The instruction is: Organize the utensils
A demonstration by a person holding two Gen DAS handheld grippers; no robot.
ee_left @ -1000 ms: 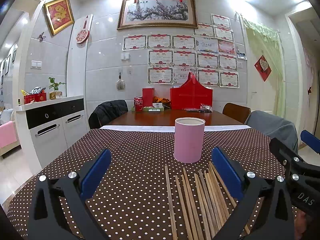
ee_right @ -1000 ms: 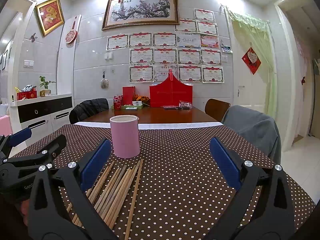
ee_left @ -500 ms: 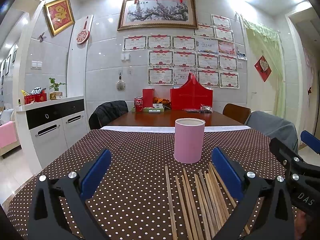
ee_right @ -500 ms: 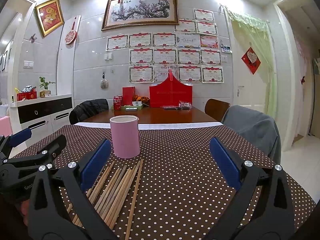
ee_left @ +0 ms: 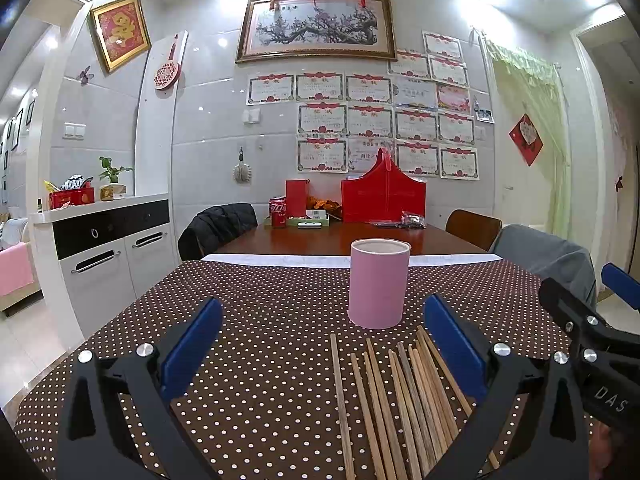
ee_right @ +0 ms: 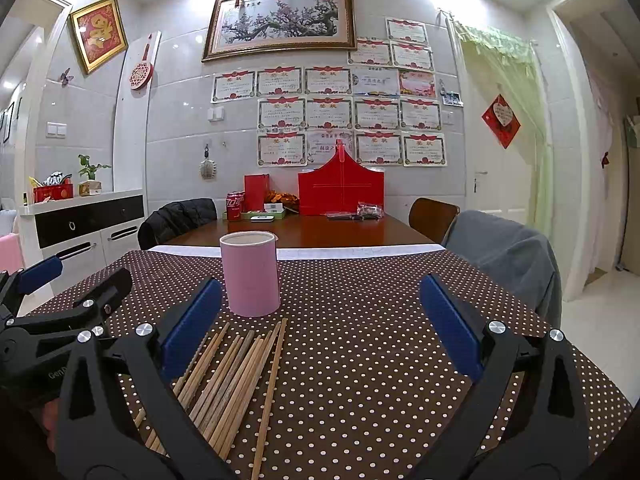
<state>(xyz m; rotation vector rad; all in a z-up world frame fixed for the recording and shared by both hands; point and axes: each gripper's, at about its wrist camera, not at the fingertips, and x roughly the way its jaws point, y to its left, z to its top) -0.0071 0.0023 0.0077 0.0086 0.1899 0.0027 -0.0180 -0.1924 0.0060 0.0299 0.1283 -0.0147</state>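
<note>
Chopsticks (ee_left: pixel 400 400) lie loose in a fan on the brown polka-dot tablecloth (ee_left: pixel 260 320), just in front of the upright pink cylinder holder (ee_left: pixel 378 284). Your left gripper (ee_left: pixel 324 344) hovers with its blue pads wide apart, the sticks lying below and toward its right finger. Your right gripper (ee_right: pixel 320 320) is likewise spread wide and holds nothing, the bundle lying beneath its left finger (ee_right: pixel 192 324).
</note>
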